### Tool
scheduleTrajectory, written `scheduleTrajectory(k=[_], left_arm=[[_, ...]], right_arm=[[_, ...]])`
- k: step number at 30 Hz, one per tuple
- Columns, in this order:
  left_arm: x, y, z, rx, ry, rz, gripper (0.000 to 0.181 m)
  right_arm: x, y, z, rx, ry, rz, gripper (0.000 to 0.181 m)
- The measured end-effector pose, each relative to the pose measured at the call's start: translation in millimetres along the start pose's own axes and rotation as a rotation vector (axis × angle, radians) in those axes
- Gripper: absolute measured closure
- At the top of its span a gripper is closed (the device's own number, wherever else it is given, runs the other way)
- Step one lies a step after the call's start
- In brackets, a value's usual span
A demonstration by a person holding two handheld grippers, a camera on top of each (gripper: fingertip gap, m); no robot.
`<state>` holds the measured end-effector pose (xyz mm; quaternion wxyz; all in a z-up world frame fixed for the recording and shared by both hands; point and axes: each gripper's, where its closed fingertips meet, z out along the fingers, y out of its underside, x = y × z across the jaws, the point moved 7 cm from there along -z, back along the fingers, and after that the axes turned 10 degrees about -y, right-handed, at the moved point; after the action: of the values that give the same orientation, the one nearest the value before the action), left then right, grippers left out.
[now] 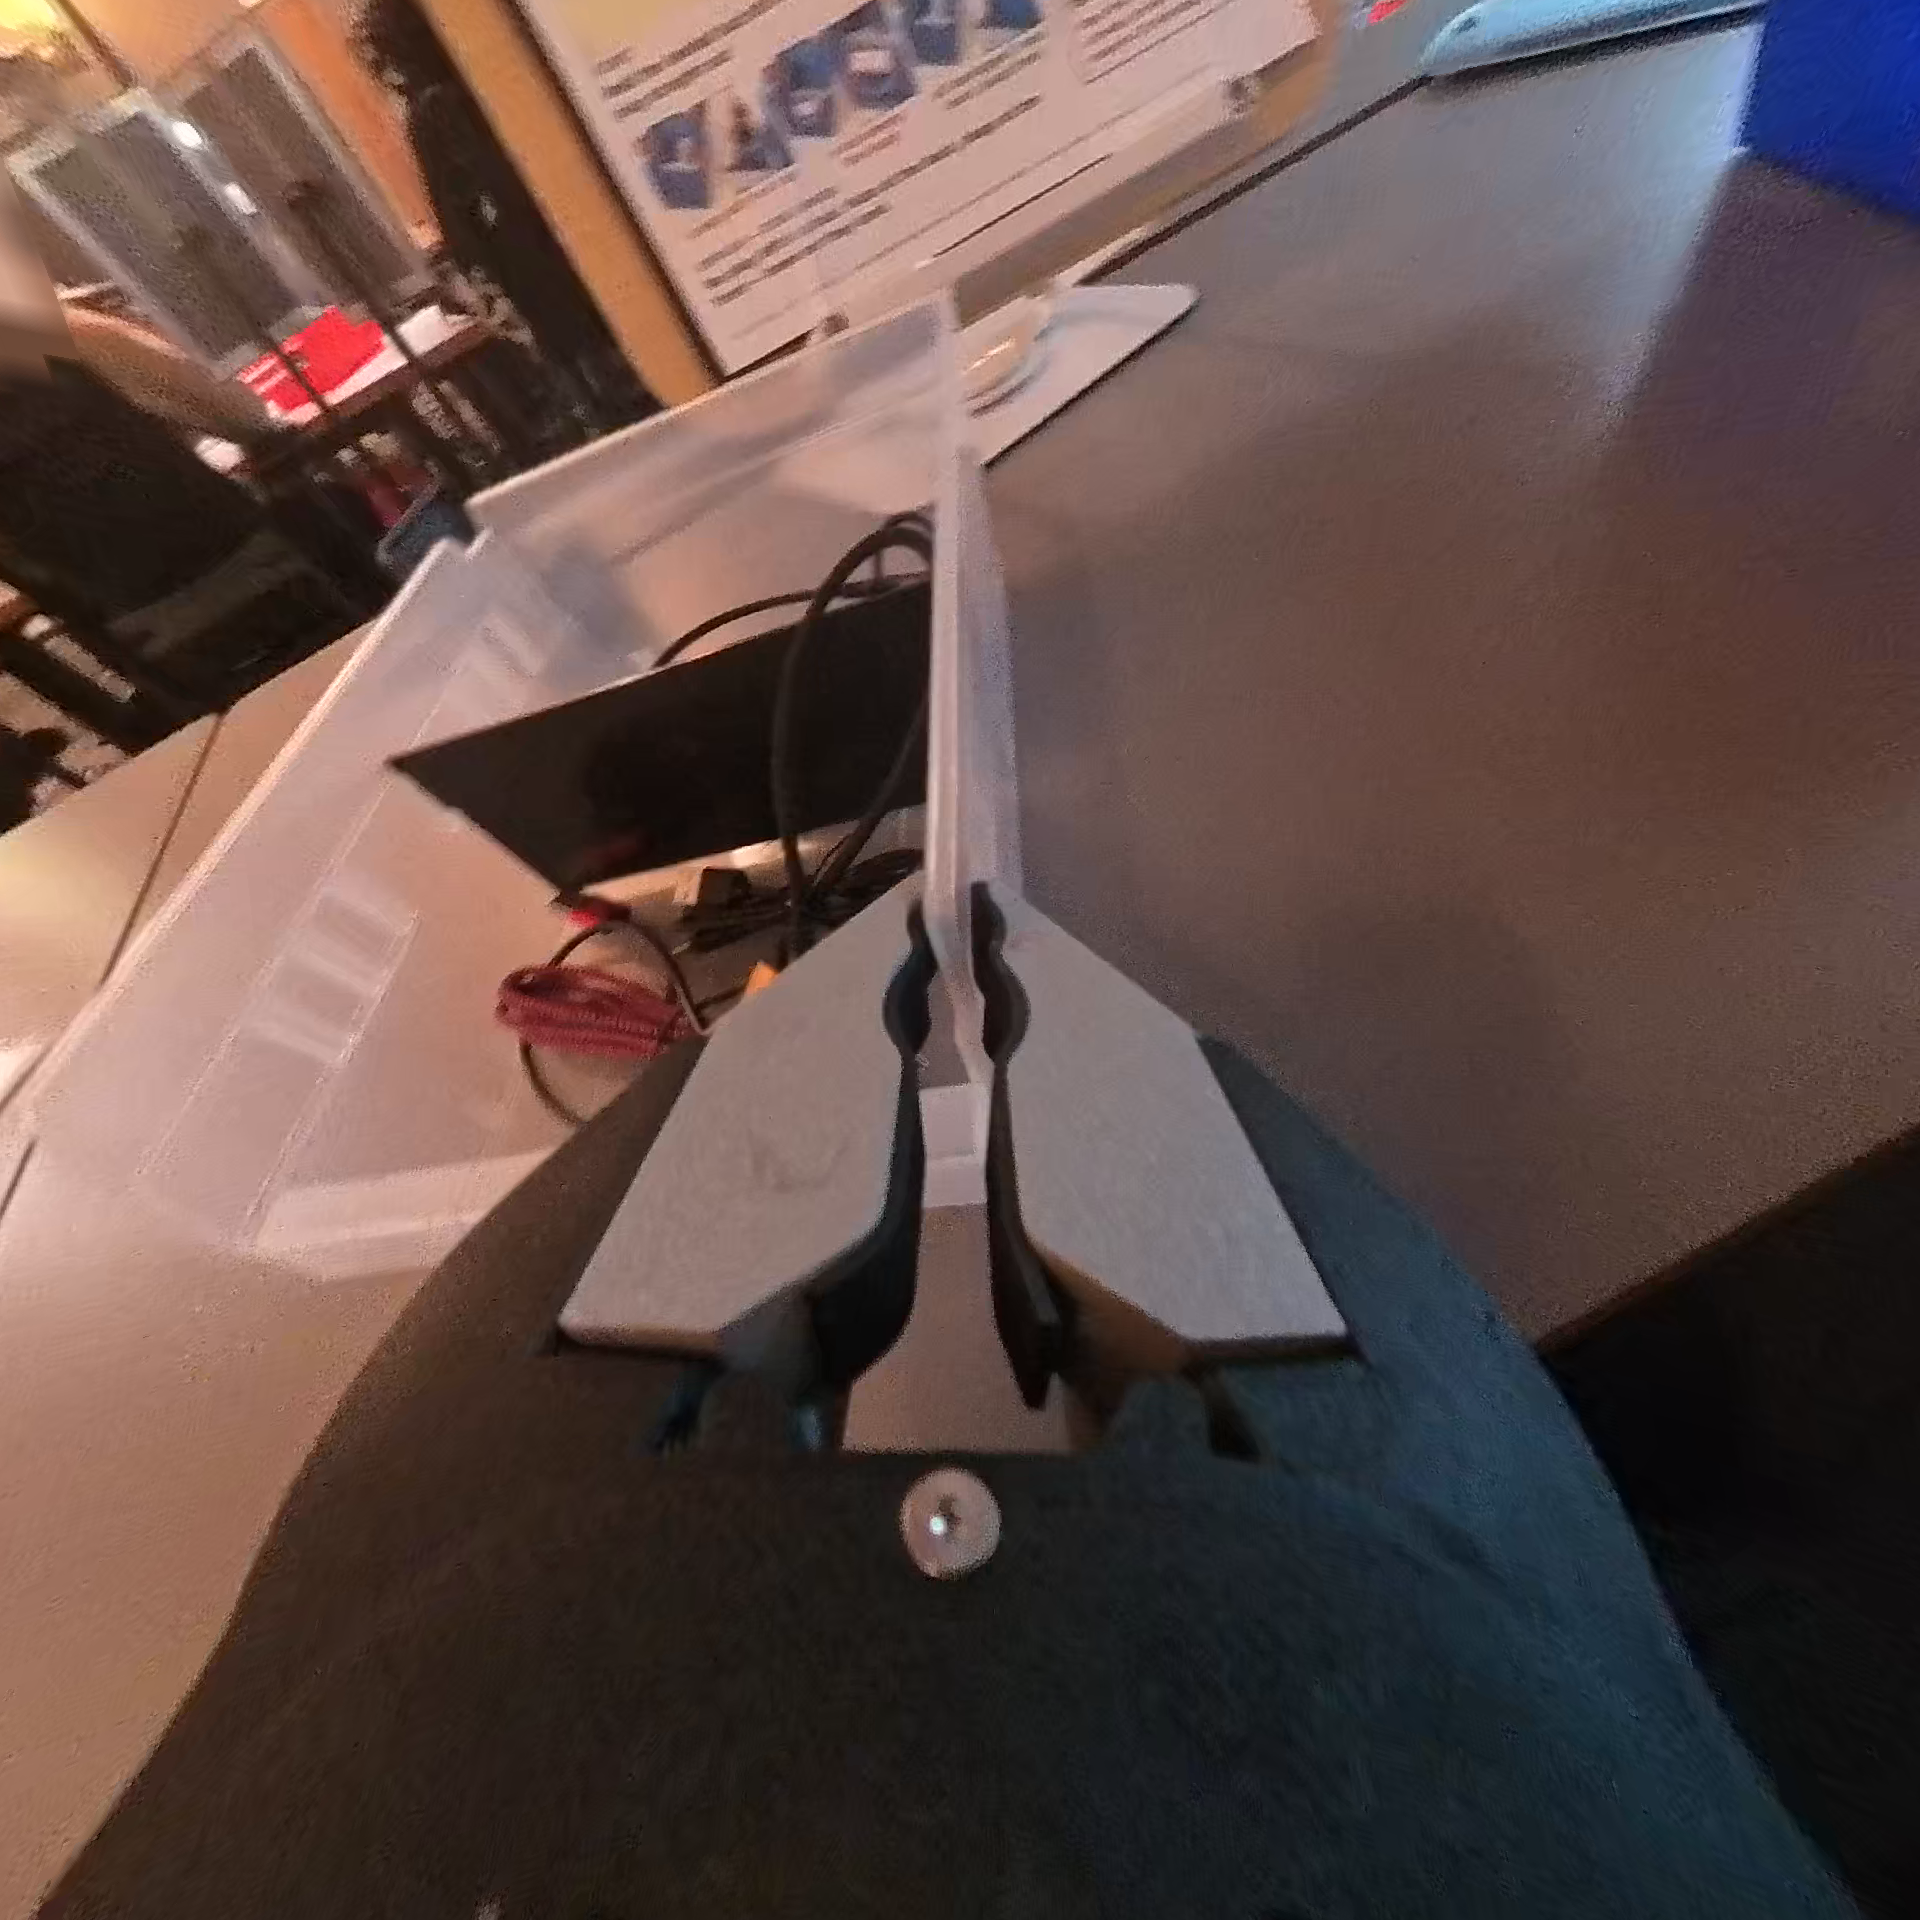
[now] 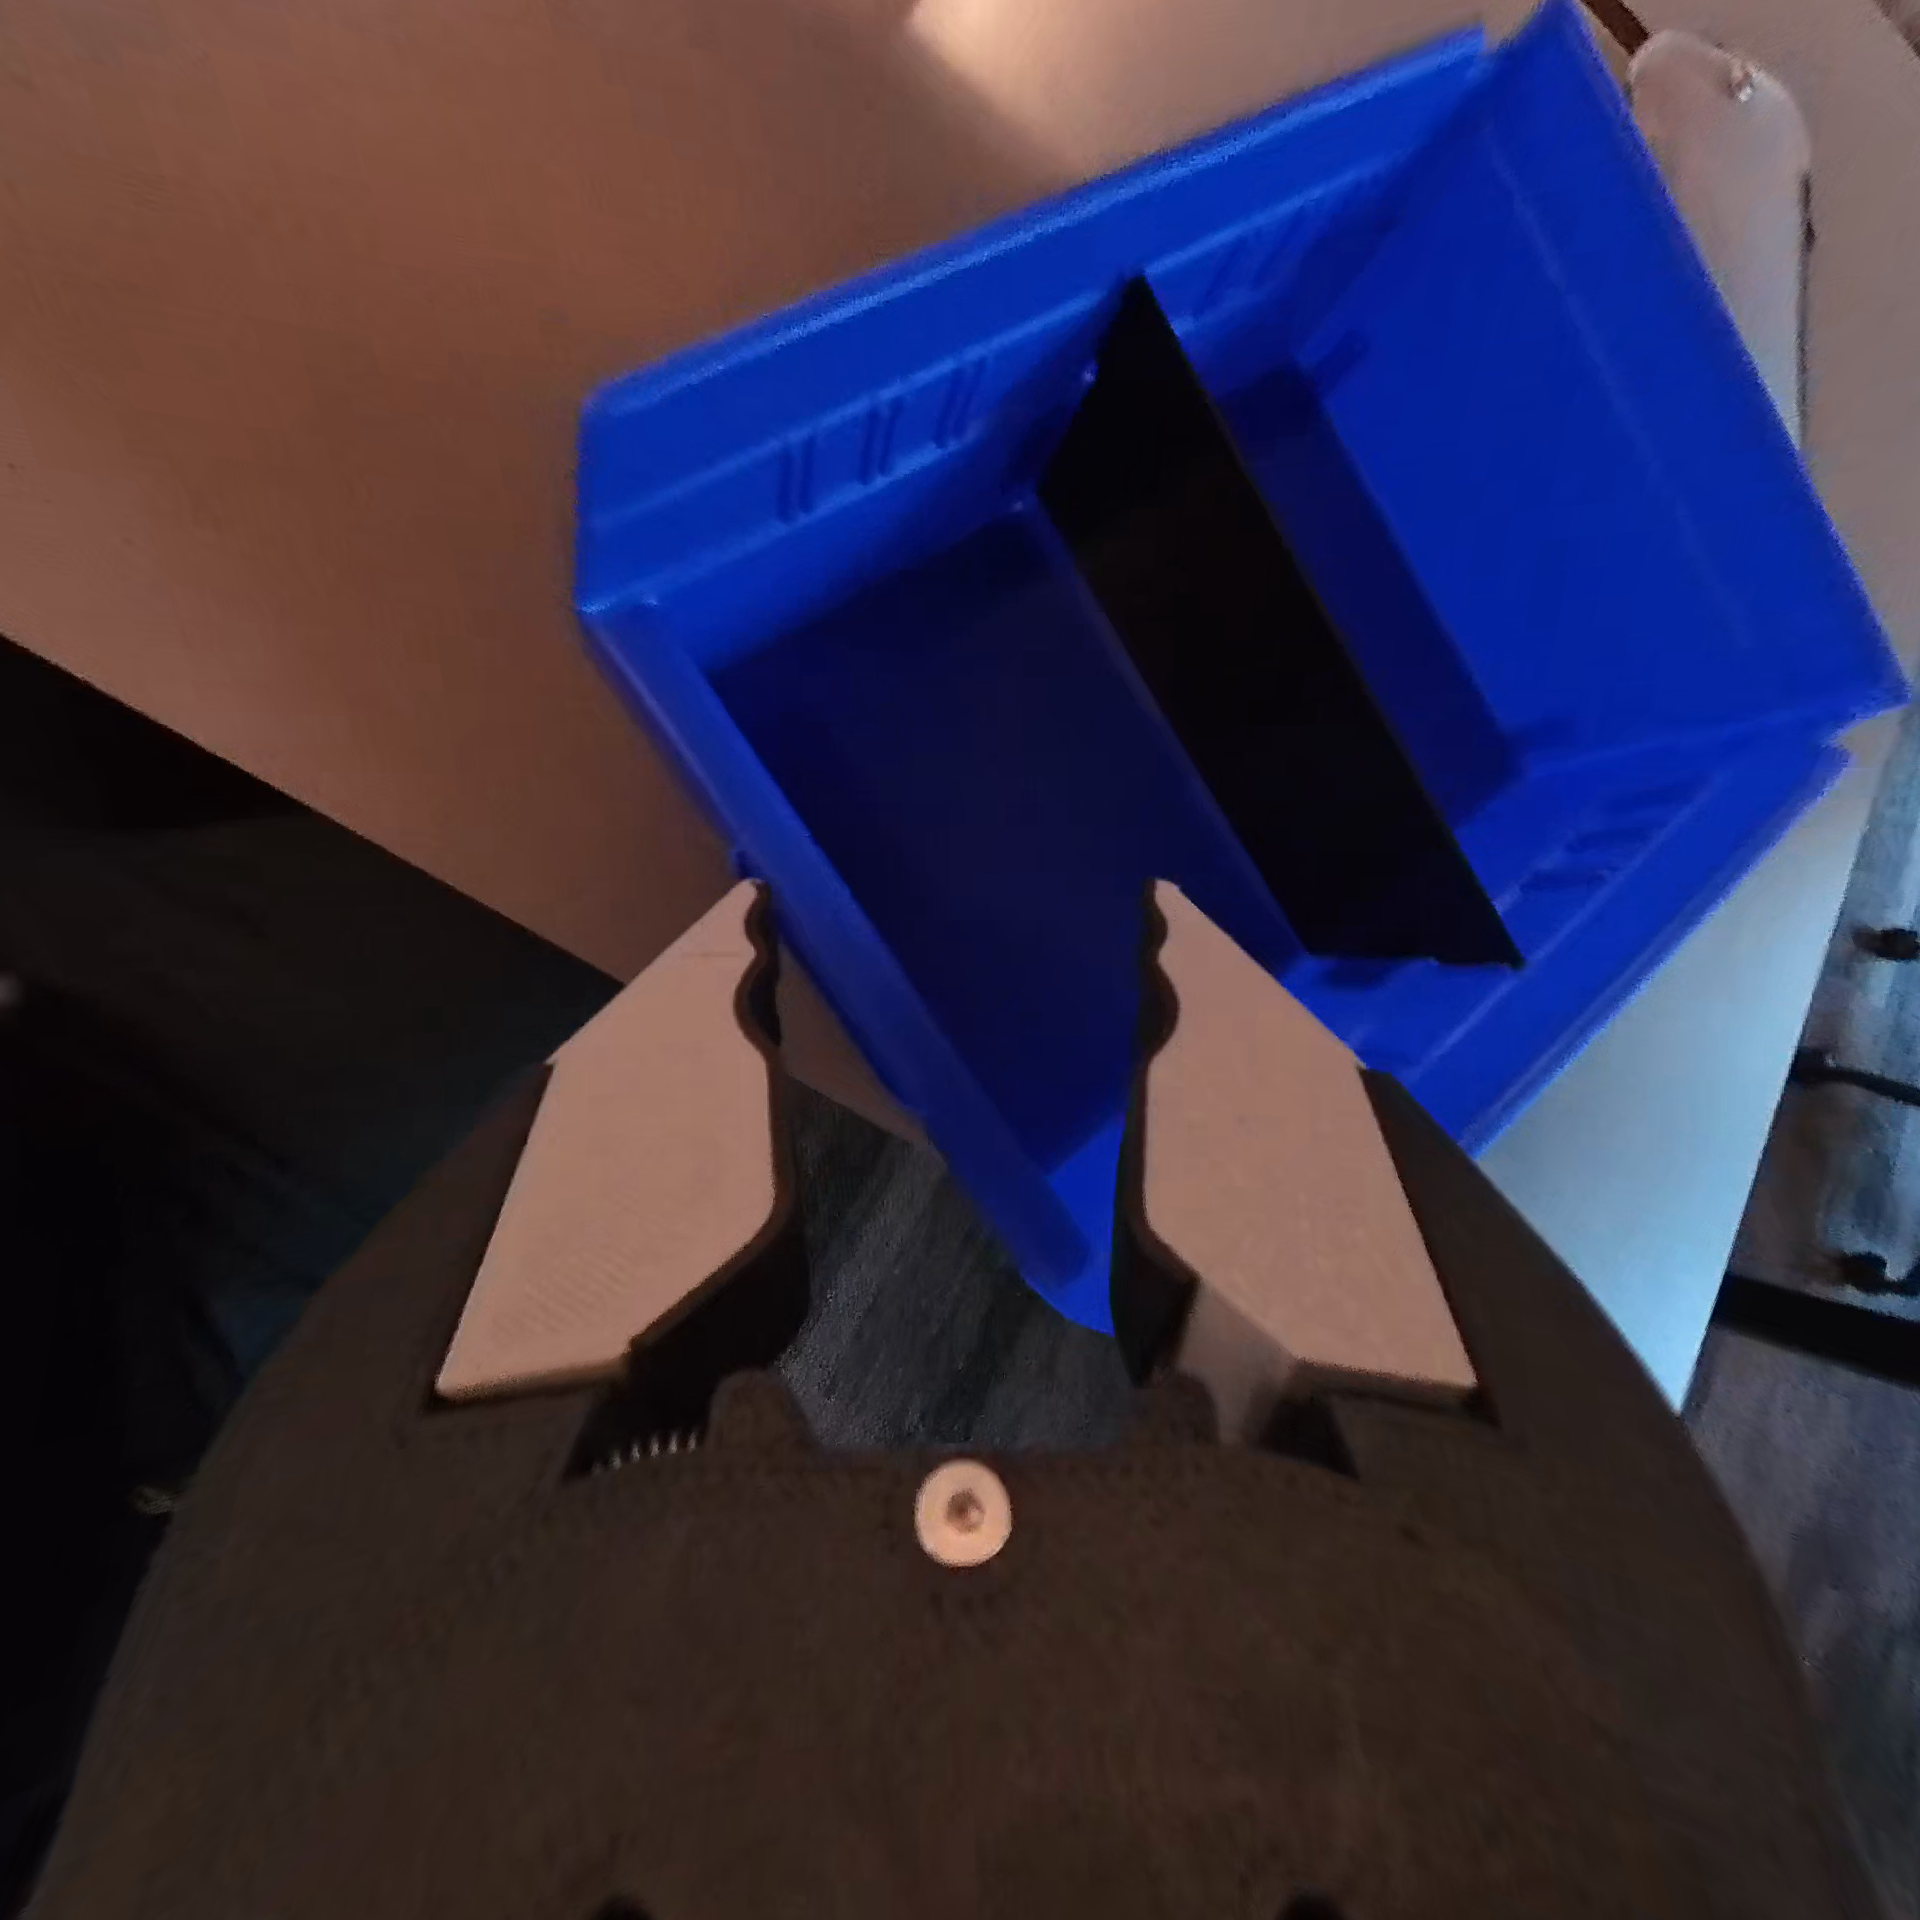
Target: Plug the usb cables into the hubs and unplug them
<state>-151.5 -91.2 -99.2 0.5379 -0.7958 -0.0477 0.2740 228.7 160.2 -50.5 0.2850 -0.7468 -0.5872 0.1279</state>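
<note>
My left gripper (image 1: 951,914) is shut on the right-hand wall (image 1: 966,665) of a clear plastic bin (image 1: 312,935). Inside the bin lie a coiled red cable (image 1: 582,1013), black cables (image 1: 800,727) and a flat black panel (image 1: 665,748) that leans at a tilt. No hub is clearly told apart. My right gripper (image 2: 956,904) is open, with the near corner of a blue plastic bin (image 2: 1039,436) between its fingers. A black divider (image 2: 1247,644) stands across the blue bin, which looks empty otherwise.
The bins sit on a brown tabletop (image 1: 1455,623). The blue bin also shows at the far right of the left wrist view (image 1: 1839,104). A printed poster board (image 1: 883,156) and a white pad (image 1: 1101,322) stand behind the clear bin. A white surface (image 2: 1662,1195) lies beside the blue bin. About 45 centimeters separates my left fingertips from my right.
</note>
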Motion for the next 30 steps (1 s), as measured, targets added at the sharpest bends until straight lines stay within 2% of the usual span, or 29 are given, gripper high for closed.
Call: scheduleTrajectory(k=[5, 8, 11, 14, 17, 18, 21, 22, 23, 24, 25, 27, 28, 30], left_arm=[[-45.3, 24.2, -7.3, -0.018, -0.103, -0.128, 0.174], [-55.5, 30.2, -10.5, -0.022, -0.154, -0.168, 0.174], [-56.8, 31.4, -7.7, -0.012, -0.212, -0.226, 0.176], [-44.8, 28.8, -2.4, 0.052, -0.196, -0.398, 0.18], [-29.8, 19.8, 1.7, 0.057, -0.187, -0.322, 0.178], [-27.2, 17.3, 3.1, 0.045, -0.171, -0.277, 0.176], [-29.0, 13.6, 5.5, 0.035, -0.127, -0.276, 0.164], [-27.8, 14.4, 7.4, 0.021, -0.09, -0.288, 0.157], [-26.1, 17.0, 10.4, -0.014, -0.058, -0.292, 0.144], [-25.6, 19.1, 12.6, -0.052, -0.043, -0.292, 0.136], [-26.1, 18.7, 12.5, -0.065, -0.039, -0.288, 0.133], [-28.5, 13.3, 7.2, -0.069, -0.023, -0.273, 0.126], [-30.7, 8.4, 3.2, -0.062, -0.009, -0.263, 0.123], [-39.2, -1.4, -5.2, -0.057, 0.009, -0.245, 0.114]], right_arm=[[-13.4, -14.6, 9.8, 0.002, -0.015, -0.041, 0.108], [-24.1, -26.8, 18.5, 0.024, -0.037, -0.047, 0.109], [-44.3, -53.2, 34.3, 0.095, -0.056, -0.012, 0.102], [-84.7, -86.1, 56.8, 0.217, -0.152, -0.053, 0.09], [-98.3, -100.0, 80.4, 0.241, -0.142, -0.031, 0.083], [-95.2, -101.2, 86.9, 0.24, -0.117, -0.006, 0.088], [-79.0, -99.2, 99.8, 0.251, -0.029, 0.06, 0.151], [-73.6, -97.9, 102.8, 0.254, -0.003, 0.075, 0.166], [-68.9, -97.0, 104.0, 0.259, 0.023, 0.095, 0.172], [-66.2, -97.1, 102.2, 0.276, 0.04, 0.109, 0.169], [-67.4, -98.2, 97.6, 0.299, 0.029, 0.105, 0.153], [-78.9, -102.1, 82.8, 0.35, -0.074, 0.078, 0.107], [-82.3, -103.9, 73.3, 0.383, -0.11, 0.077, 0.094], [-77.7, -104.6, 55.6, 0.443, -0.087, 0.081, 0.094]])
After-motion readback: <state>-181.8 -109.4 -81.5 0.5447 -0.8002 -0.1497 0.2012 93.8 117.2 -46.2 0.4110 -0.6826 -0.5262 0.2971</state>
